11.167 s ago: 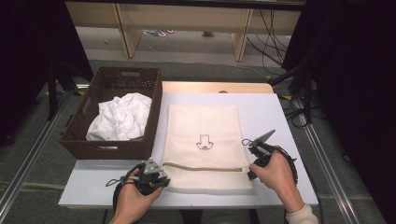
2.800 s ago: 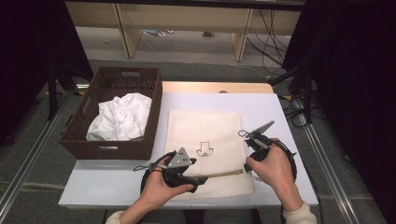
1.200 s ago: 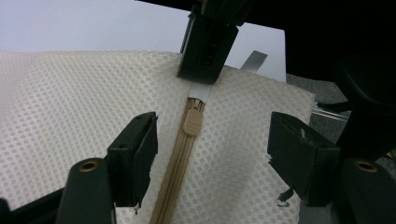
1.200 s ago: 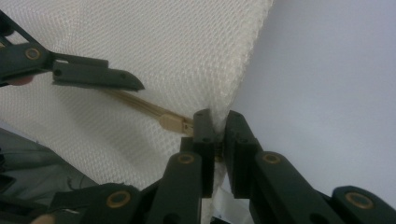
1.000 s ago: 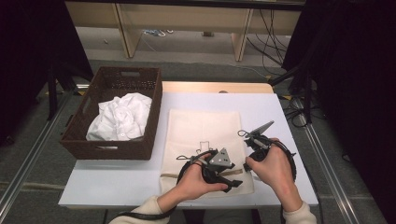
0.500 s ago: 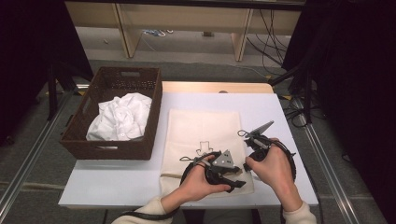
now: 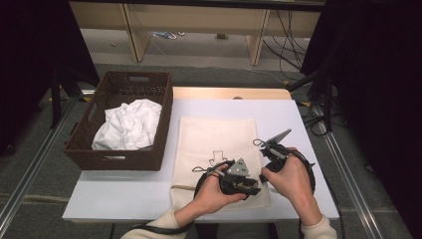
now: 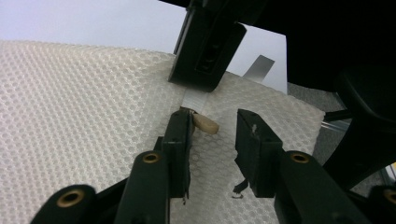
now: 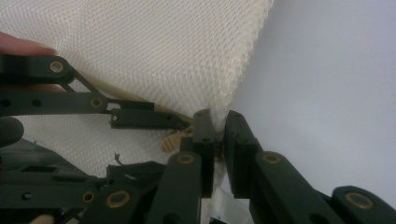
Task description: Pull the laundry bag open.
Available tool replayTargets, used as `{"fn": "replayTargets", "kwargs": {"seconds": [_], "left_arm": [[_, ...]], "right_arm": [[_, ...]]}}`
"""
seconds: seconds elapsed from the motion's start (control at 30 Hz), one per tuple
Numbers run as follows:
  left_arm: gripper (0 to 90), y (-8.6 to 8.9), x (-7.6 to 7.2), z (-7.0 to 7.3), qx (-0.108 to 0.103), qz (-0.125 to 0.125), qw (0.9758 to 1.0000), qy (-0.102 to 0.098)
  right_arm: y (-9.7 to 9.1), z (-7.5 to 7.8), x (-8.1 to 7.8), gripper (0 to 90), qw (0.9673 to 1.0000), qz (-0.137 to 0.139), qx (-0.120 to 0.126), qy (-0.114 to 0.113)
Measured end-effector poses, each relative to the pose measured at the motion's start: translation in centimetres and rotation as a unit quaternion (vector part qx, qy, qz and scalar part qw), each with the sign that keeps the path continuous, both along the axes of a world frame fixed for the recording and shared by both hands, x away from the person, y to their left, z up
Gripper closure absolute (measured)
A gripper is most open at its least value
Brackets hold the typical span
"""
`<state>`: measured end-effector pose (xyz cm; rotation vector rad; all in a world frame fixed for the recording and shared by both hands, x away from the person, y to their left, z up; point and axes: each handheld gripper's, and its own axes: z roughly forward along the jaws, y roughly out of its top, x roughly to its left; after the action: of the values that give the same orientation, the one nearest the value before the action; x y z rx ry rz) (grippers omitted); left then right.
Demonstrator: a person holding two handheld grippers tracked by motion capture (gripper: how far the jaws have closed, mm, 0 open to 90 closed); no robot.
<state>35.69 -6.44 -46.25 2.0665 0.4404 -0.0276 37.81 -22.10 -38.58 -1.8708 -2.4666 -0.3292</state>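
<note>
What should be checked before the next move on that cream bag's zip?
1. Right gripper clamped on the mesh bag edge: ok.
2. Zipper pull between the left gripper jaws: ok; they have just been closing.
3. Both pads pressing the pull: not ok; it touches one pad, with a gap on the other side.
4. Bag lying flat on the table: ok.
5. Basket of white clothes clear of both hands: ok.
6. Zip free to slide: cannot tell.
</note>
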Motion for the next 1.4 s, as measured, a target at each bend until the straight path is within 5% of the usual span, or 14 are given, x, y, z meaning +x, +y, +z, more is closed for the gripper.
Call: {"fn": "replayTargets", "kwargs": {"seconds": [0.13,0.23,0.3,0.43,0.53,0.6,0.9,0.97,1.03,1.13,1.27,1.4], "left_arm": [[72.6,0.00,0.26,0.00,0.005,0.007,1.0000,0.000],[77.2,-0.03,0.30,0.00,0.012,0.024,0.9995,0.019],[79.3,-0.05,0.55,0.00,0.010,0.015,0.9997,0.017],[82.7,-0.05,0.34,0.10,0.020,0.053,0.9980,0.029],[86.8,-0.17,0.21,0.23,0.017,0.048,0.9980,0.038],[86.8,-0.22,0.23,0.29,0.021,0.048,0.9980,0.035],[87.0,0.04,0.14,0.46,0.016,0.052,0.9975,0.045],[87.0,0.11,-0.01,0.59,0.016,0.059,0.9968,0.050],[87.0,0.19,0.01,0.59,0.014,0.057,0.9968,0.054],[87.0,0.21,-0.02,0.58,0.009,0.055,0.9970,0.053],[87.0,0.38,-0.18,0.71,0.011,0.059,0.9969,0.050],[87.0,0.60,-0.29,0.86,0.013,0.061,0.9967,0.051]], "right_arm": [[-0.10,-0.01,0.04,84.6,1.0000,0.010,0.000,-0.001],[-0.13,-0.05,0.07,84.6,0.9999,0.014,0.000,-0.002],[-0.10,-0.02,0.05,84.6,0.9999,0.015,0.000,0.000],[-0.08,-0.11,0.04,84.6,0.9999,0.013,0.000,-0.003],[-0.06,-0.20,0.02,84.6,0.9999,0.009,0.002,-0.007],[-0.40,-0.41,0.20,84.6,0.9993,0.028,0.002,-0.022],[-0.14,-0.08,0.07,84.6,0.9999,0.005,0.004,0.009],[-0.61,-0.37,0.29,84.6,0.9993,0.035,0.005,-0.013],[-0.37,-0.24,0.17,84.6,0.9999,0.015,0.003,0.005],[-0.54,-0.49,0.28,84.6,0.9993,0.035,0.000,-0.013],[-0.35,-0.40,0.19,84.7,0.9998,0.018,0.001,0.007],[-0.17,-0.64,0.11,84.7,0.9999,0.016,0.002,-0.004]]}}
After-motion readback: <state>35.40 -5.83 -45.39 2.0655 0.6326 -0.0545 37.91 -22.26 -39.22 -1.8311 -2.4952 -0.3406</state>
